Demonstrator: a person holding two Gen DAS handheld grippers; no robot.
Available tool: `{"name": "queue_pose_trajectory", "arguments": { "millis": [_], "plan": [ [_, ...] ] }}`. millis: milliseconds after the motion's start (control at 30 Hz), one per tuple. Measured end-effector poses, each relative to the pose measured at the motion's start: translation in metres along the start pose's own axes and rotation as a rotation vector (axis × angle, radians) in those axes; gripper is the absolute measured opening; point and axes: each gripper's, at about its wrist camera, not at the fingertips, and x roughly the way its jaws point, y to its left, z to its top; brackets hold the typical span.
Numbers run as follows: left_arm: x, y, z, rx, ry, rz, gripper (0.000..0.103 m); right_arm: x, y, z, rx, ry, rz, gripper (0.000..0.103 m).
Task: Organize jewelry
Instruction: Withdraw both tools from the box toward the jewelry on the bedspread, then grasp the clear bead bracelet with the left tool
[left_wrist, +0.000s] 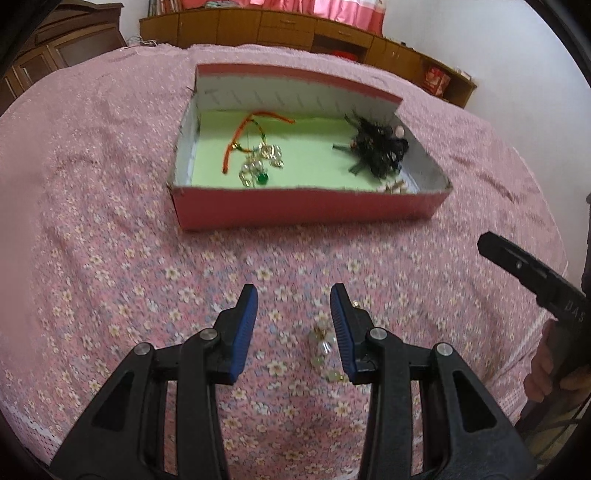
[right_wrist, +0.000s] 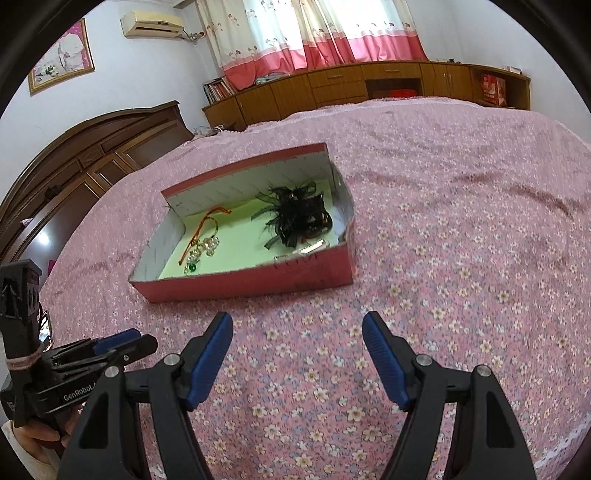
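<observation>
A red cardboard box (left_wrist: 306, 208) with a green floor sits on the bed. It holds an orange-cord necklace with crystal drops (left_wrist: 258, 158), a black feathery hair piece (left_wrist: 376, 147) and small clips (left_wrist: 395, 187). My left gripper (left_wrist: 293, 295) hovers open over the bedspread in front of the box. A small clear-and-gold jewel (left_wrist: 323, 347) lies on the cloth beside its right pad, not gripped. The right gripper (right_wrist: 297, 317) is open and holds nothing, short of the box (right_wrist: 240, 284). The necklace (right_wrist: 201, 251) and hair piece (right_wrist: 299, 218) show there too, with the left gripper (right_wrist: 125, 341) at lower left.
A pink floral bedspread (right_wrist: 461, 240) covers the whole bed, with a lace hem at the near edge. A dark wooden headboard (right_wrist: 74, 162) is to the left and low wooden cabinets (right_wrist: 351, 85) line the far wall. A hand (left_wrist: 546, 373) holds the right tool at the edge.
</observation>
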Motion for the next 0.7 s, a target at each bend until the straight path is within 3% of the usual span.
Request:
{"name": "queue_pose_trajectory", "arguments": {
  "millis": [567,633,700],
  "plan": [
    [0.027,-0.020,-0.020,0.133,0.107,0.016,0.030,0.005,-0.004,-0.006,0.018,0.026,0.002,0.075],
    [0.029,-0.020,-0.021,0.136,0.103,0.009,0.025,0.006,-0.005,-0.006,0.019,0.028,0.002,0.075],
    [0.031,-0.020,-0.021,0.137,0.102,0.001,0.014,0.007,-0.005,-0.007,0.021,0.029,0.002,0.075]
  ]
}}
